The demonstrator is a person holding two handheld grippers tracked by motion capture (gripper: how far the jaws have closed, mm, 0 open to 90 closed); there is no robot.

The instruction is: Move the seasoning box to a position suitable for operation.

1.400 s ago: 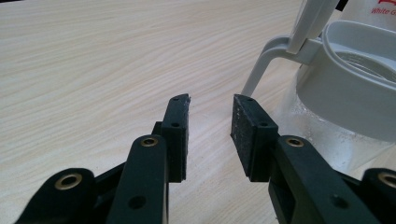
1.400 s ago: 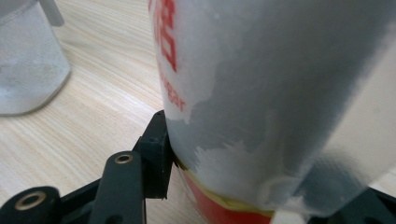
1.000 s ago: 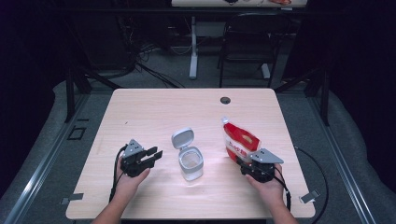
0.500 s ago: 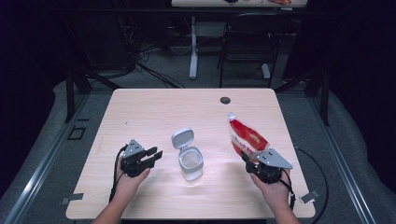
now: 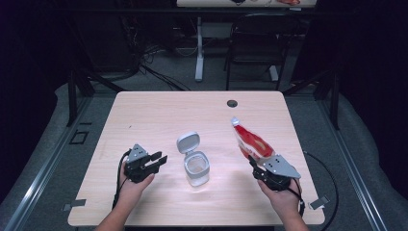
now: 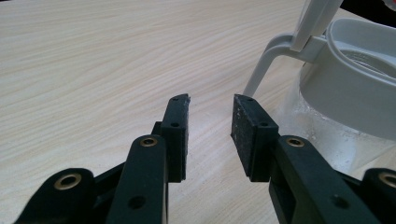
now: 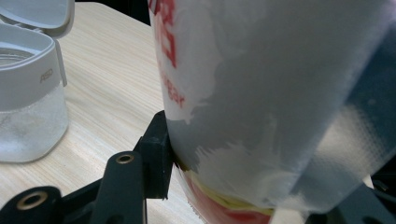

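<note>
Pale wood counter (image 5: 154, 115): the left gripper (image 5: 159, 161) rests with fingers (image 6: 177, 126) released and nothing between them, just beside the clear jar (image 5: 196, 168) with its lid (image 5: 187, 142) flipped up; the right gripper (image 5: 255, 166) grasps a red-and-white bag (image 5: 250, 142), lifted above the counter.

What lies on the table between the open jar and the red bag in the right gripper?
Nothing: in the high view the table is bare wood between the jar and the red bag held by the right gripper.

Embossed lettering, seemingly "ASD", on the grey collar of the container (image 7: 28, 88); partial red print on the pouch (image 7: 261, 93), illegible.
</note>
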